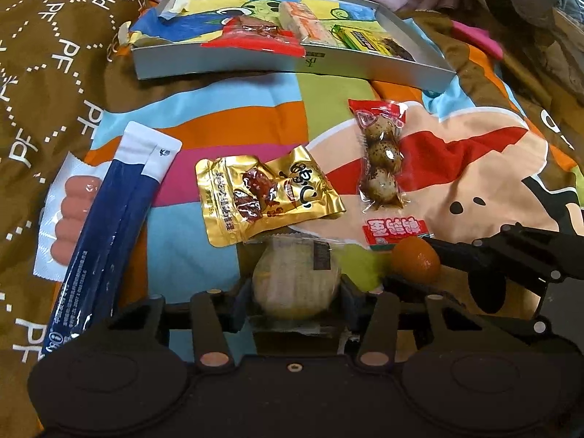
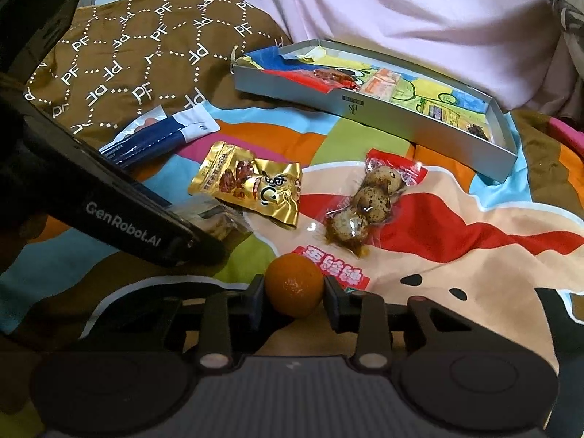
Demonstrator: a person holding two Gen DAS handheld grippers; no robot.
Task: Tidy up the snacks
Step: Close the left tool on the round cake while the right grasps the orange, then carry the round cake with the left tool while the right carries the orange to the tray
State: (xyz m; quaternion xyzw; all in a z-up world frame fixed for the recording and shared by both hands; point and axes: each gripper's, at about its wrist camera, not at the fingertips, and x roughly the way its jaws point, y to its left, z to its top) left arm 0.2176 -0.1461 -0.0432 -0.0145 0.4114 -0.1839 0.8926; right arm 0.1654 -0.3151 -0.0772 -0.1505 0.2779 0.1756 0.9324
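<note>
A round pale pastry in a clear wrapper (image 1: 295,277) lies on the colourful blanket, and my left gripper (image 1: 295,294) is shut on it, one pad pressing each side. In the right wrist view my right gripper (image 2: 294,292) is shut on a small orange fruit (image 2: 294,284). The two grippers sit side by side. The orange fruit (image 1: 416,259) and the right gripper's fingers (image 1: 474,255) show at the right of the left wrist view. The left gripper's arm (image 2: 127,219) crosses the left of the right wrist view and hides most of the pastry.
A shallow grey box (image 1: 292,64) at the back holds several snacks. On the blanket lie a gold packet (image 1: 266,197), a clear pack of quail eggs (image 1: 379,160), blue sachets (image 1: 109,219) and a sausage pack (image 1: 69,211). Pink cloth (image 2: 401,7) lies behind the box.
</note>
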